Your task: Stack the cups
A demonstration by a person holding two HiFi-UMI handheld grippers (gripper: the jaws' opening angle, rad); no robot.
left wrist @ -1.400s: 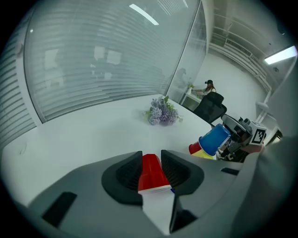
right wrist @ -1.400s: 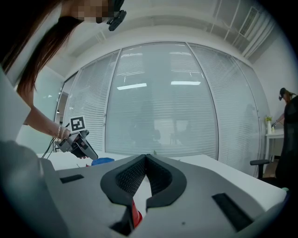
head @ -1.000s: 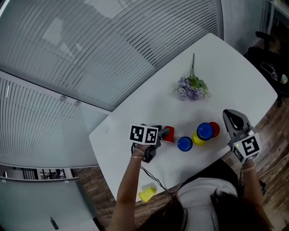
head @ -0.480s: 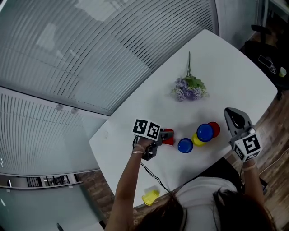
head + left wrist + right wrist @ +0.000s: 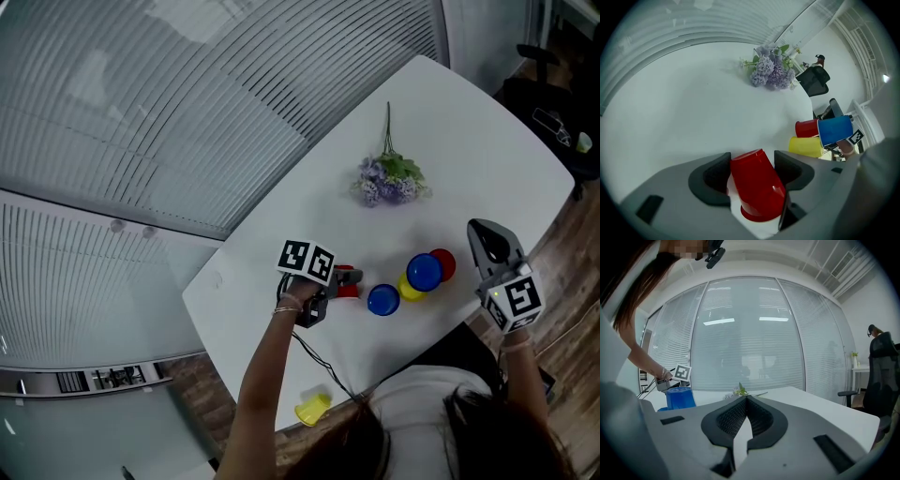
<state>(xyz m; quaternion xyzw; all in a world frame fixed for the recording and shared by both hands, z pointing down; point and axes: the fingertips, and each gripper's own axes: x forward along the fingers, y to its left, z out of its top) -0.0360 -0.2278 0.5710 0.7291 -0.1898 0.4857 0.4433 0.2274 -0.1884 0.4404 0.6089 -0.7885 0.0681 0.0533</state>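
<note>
The left gripper (image 5: 752, 158) has just been opened wide; the inverted red cup (image 5: 757, 187) stands between its jaws on the white table (image 5: 684, 108), apparently released. It is judged unstacked. The right gripper (image 5: 746, 401) is closed, empty.

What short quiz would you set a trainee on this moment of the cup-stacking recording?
1. True or false: the right gripper holds a cup.
2. What stands between the fingers of the left gripper? A. a yellow cup B. a red cup C. a blue cup
3. What lies on the table besides cups?

Key:
1. False; its fingers are shut on nothing.
2. B; the fingers have just been opening and stand apart around the upside-down cup.
3. A bunch of flowers.
</note>
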